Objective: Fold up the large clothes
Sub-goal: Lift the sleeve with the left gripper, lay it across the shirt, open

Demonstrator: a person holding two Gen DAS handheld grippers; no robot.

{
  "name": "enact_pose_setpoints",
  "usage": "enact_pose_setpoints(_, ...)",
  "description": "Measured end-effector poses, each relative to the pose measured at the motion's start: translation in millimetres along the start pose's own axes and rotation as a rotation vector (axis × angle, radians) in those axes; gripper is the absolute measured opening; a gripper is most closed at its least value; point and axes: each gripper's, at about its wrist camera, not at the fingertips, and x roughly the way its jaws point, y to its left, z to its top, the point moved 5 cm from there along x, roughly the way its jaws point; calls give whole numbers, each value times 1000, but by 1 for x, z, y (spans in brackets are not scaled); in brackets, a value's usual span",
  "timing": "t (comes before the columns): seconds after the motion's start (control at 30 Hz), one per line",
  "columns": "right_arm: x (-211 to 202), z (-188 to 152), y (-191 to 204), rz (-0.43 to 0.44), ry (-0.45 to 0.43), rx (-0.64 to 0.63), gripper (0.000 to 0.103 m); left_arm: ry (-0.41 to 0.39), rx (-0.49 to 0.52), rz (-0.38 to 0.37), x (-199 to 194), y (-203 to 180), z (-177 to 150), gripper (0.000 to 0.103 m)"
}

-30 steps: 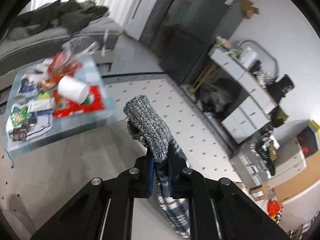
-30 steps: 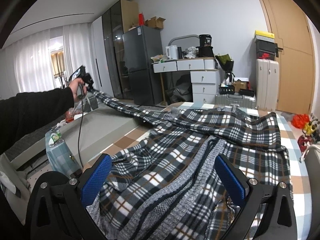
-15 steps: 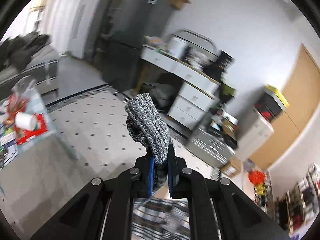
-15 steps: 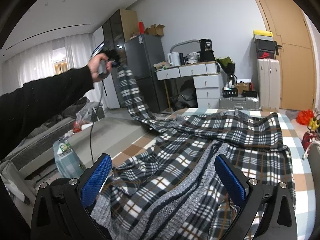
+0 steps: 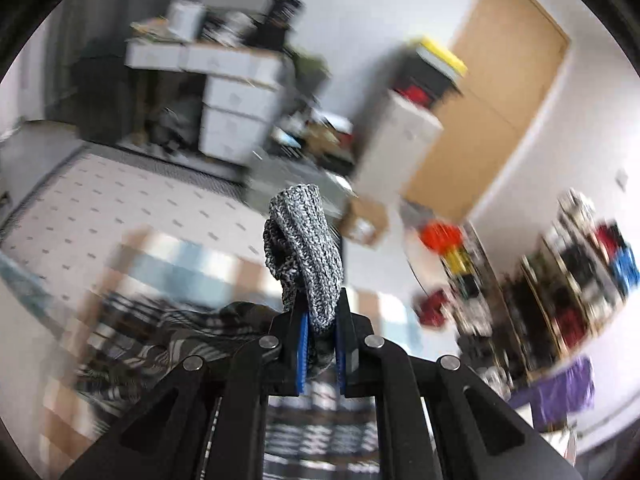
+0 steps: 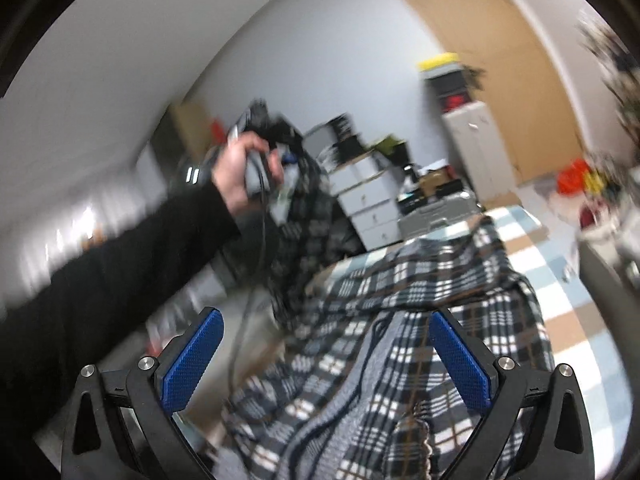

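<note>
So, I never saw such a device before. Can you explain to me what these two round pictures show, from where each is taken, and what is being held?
There is no robot here. A person holds one hand-held gripper in each hand, and each carries a wide-angle camera looking along its two fingers.

The left wrist picture shows the left hand-held gripper shut on a grey knitted cuff, probably the end of a sleeve.

The right wrist picture shows the right hand-held gripper, open and empty, its blue pads wide apart. Below it a plaid garment lies on a checked cloth. The person's left hand, in a black sleeve, lifts one plaid part above the rest.

Both pictures are blurred.
</note>
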Motion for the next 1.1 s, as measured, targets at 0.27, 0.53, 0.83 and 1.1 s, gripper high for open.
enact_pose_setpoints(0.27,-42,29,-56,2,-204,292,103,266,81,-39,119,-37,-127,6)
enact_pose_setpoints(0.53,-41,29,-35,53,-171,218,103,407,167,-64,156,-33,-179,16)
enact_pose_setpoints(0.83,-38,23,-33,69,-141,234,103,573,329,-332,92,-39,-180,43)
enact_pose_setpoints(1.1,-27,18,-26,56,-110,223,103,423,176,-135,110,61,-90,60)
